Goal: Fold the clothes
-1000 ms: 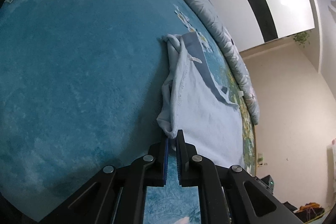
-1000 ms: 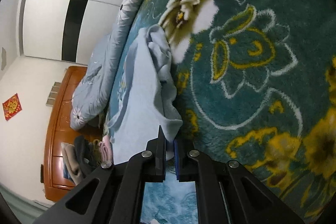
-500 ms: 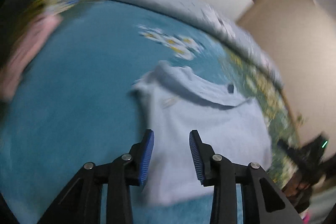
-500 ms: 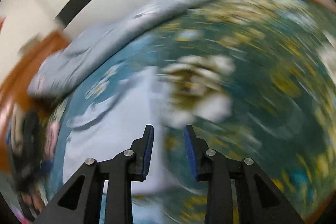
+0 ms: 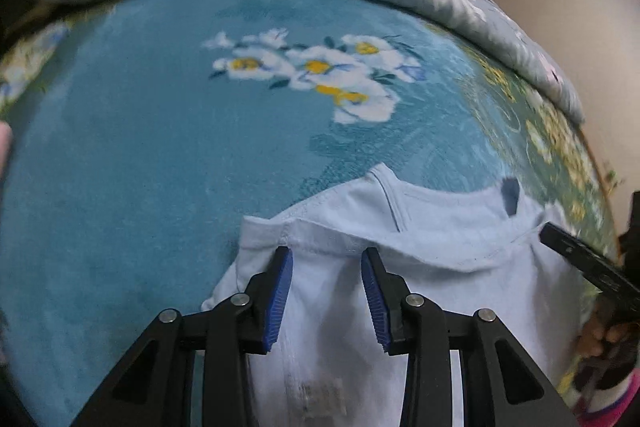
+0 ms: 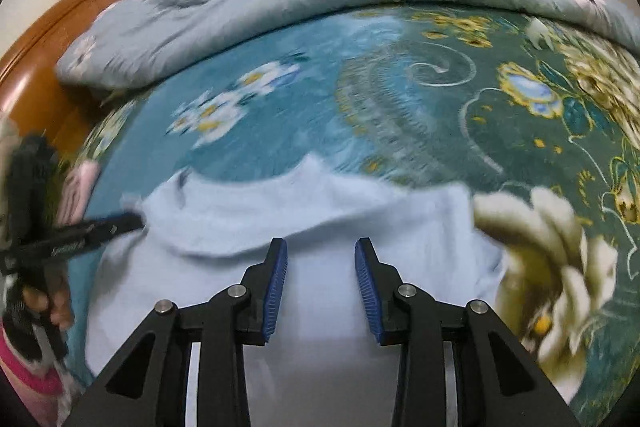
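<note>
Pale blue shirt (image 5: pixel 420 259) lies flat on the teal blanket (image 5: pixel 140 167), so both grippers, left (image 5: pixel 326 255) and right (image 6: pixel 321 245), hover over it with jaws apart, holding nothing, probably lining up a fold.

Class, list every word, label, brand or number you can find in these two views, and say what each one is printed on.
Nothing can be read in full.
White lettering on the side of the left tongs: blurred, unreadable.
Faint print on the side of the right tongs: too small to read.
Printed label inside the light blue shirt: blurred, unreadable.
Floral blanket: only flower patterns, no text.
</note>
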Action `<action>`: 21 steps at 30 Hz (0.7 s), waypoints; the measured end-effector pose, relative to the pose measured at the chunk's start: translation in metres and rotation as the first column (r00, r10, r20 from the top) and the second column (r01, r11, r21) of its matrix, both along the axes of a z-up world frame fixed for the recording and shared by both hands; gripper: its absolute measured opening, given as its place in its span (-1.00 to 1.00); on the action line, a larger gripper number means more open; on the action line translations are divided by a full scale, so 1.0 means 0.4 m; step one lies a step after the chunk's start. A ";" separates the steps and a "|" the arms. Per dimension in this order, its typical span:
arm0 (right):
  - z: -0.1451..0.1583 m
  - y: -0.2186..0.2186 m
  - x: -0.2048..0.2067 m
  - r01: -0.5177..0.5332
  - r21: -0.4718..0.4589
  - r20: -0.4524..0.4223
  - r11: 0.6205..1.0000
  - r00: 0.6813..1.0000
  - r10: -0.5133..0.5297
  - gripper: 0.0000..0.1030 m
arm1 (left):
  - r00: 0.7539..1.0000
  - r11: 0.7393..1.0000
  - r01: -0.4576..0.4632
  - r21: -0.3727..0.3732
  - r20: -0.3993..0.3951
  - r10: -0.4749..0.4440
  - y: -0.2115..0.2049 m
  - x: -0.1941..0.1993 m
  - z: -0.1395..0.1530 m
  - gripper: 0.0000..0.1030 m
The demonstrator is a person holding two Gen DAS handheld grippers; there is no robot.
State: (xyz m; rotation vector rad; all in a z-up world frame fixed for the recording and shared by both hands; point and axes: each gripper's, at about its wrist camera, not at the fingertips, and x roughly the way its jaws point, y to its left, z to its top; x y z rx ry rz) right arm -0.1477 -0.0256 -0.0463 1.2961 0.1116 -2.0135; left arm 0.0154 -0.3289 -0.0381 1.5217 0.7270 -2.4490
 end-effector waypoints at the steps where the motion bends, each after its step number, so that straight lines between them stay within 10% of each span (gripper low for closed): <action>1: -0.006 0.010 -0.014 0.022 -0.013 0.028 1.000 0.999 -0.021 -0.29 | 1.000 1.000 -0.002 0.009 0.003 0.002 -0.003 0.000 0.000 -0.24; 10: 0.059 0.211 0.007 0.096 -0.152 0.035 0.984 0.995 -0.092 -0.21 | 0.997 1.000 -0.009 0.030 -0.081 0.011 0.070 0.102 0.077 -0.23; 17: -0.014 0.355 0.046 0.168 -0.279 0.200 0.945 0.973 -0.114 -0.17 | 0.975 0.962 0.201 0.184 -0.133 -0.179 0.306 0.153 0.068 -0.20; 21: -0.052 0.428 0.068 0.208 -0.345 0.291 0.915 0.951 -0.107 -0.17 | 0.976 0.968 0.204 0.150 -0.107 -0.189 0.375 0.151 0.023 -0.20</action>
